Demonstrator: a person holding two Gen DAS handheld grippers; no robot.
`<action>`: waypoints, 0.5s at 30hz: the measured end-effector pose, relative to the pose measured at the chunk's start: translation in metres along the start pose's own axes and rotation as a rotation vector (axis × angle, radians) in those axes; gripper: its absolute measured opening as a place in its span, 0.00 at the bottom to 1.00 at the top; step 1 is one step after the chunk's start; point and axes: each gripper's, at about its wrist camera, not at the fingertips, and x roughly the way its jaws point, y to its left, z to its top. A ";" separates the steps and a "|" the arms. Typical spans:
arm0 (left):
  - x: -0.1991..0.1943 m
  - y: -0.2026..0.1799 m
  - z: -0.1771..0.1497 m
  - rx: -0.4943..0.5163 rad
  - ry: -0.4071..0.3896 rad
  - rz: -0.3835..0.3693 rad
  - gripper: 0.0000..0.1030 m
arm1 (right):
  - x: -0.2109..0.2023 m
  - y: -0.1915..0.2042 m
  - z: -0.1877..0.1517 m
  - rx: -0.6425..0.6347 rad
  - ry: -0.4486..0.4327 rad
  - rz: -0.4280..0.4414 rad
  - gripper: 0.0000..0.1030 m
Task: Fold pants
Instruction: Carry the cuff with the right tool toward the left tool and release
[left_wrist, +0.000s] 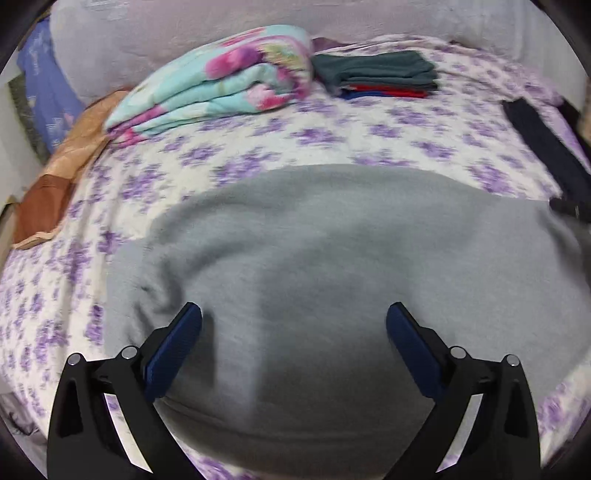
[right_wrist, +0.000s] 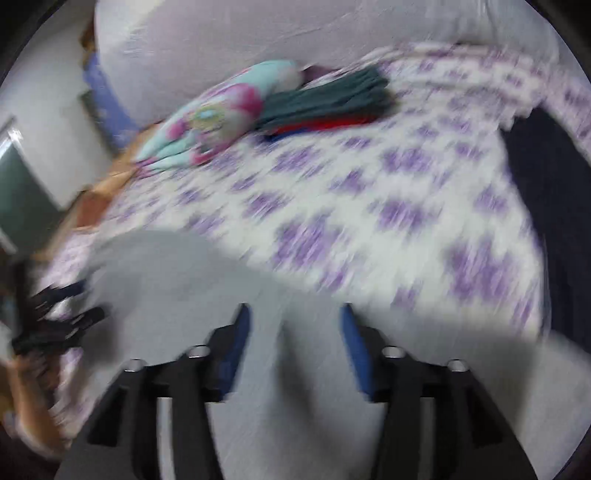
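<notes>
Nearest the left wrist camera, the left gripper (left_wrist: 293, 321) hangs over the grey pants (left_wrist: 332, 258) with its two blue-padded fingers (left_wrist: 173, 354) spread wide, nothing between them. The right gripper (right_wrist: 293, 325) is also spread apart above the same grey cloth (right_wrist: 288, 387), though less widely, and grips nothing.

The left view is fairly sharp; the right view is smeared with blur. Only the left view shows the pants as a whole. Only the right view shows the other gripper as dark shapes at its left edge (right_wrist: 55, 325), a bare forearm (right_wrist: 33, 402) below it, and a dark green panel (right_wrist: 22, 199) against the wall. The dark navy garment (left_wrist: 546, 151) is a narrow strip at the right edge of the left view and a broad dark area (right_wrist: 554, 229) in the right view.

The pants lie flat on the bed (left_wrist: 314, 136) in a wide, smooth grey patch, with a few creases near the left finger and a soft shadow down the middle.

The bed wears a white sheet with purple flowers. At its far side lie a folded turquoise and pink floral blanket (left_wrist: 221, 81) and, just to its right, a stack of folded clothes (left_wrist: 384, 74), dark green over red and blue. An orange-brown cloth (left_wrist: 59, 177) hangs at the left edge of the bed. Behind it all stands a pale wall (left_wrist: 258, 18).
</notes>
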 end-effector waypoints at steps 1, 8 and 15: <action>0.003 -0.001 -0.002 0.006 0.013 0.008 0.95 | -0.001 -0.002 -0.013 0.007 0.022 -0.012 0.59; 0.011 -0.004 -0.006 -0.034 0.070 0.050 0.95 | -0.093 -0.054 -0.075 0.131 -0.103 -0.101 0.54; -0.024 -0.055 -0.003 0.064 -0.034 -0.104 0.95 | -0.168 -0.101 -0.114 0.352 -0.215 -0.255 0.76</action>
